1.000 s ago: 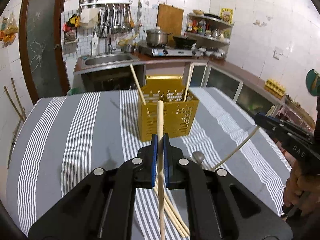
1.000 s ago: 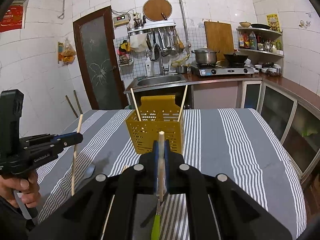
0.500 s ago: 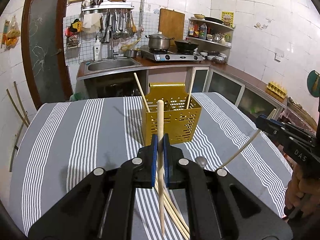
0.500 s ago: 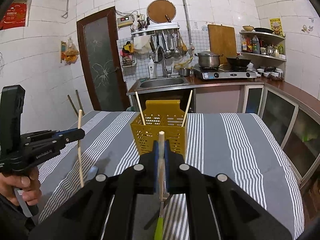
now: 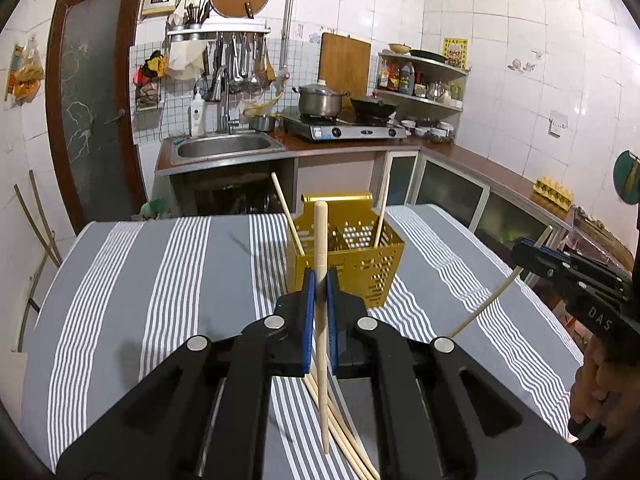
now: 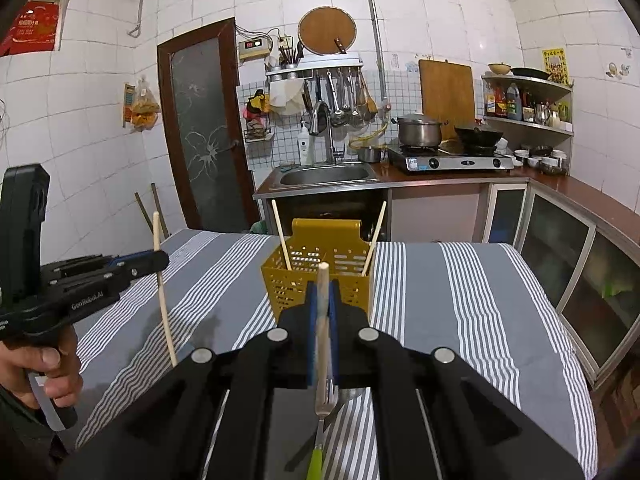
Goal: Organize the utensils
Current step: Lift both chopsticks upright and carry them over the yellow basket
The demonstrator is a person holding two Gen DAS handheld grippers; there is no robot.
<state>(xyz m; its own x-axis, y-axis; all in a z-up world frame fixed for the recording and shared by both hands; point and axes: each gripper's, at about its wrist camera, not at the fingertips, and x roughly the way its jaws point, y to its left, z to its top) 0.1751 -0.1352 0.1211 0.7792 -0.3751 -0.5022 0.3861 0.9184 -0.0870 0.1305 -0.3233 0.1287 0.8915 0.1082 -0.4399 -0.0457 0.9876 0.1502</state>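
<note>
Left gripper (image 5: pixel 319 280) fingers pinch a chopstick (image 5: pixel 321 240) at frame center; right gripper (image 6: pixel 322 292) fingers pinch another chopstick (image 6: pixel 322 280) before the yellow basket (image 6: pixel 296 276).

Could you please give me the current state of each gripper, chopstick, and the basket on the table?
left gripper: shut on a chopstick, held upright.
right gripper: shut on another chopstick.
yellow basket: upright on the table, two chopsticks leaning inside.
loose chopsticks: lying flat on the striped cloth.
fork: lying on the cloth.
</note>
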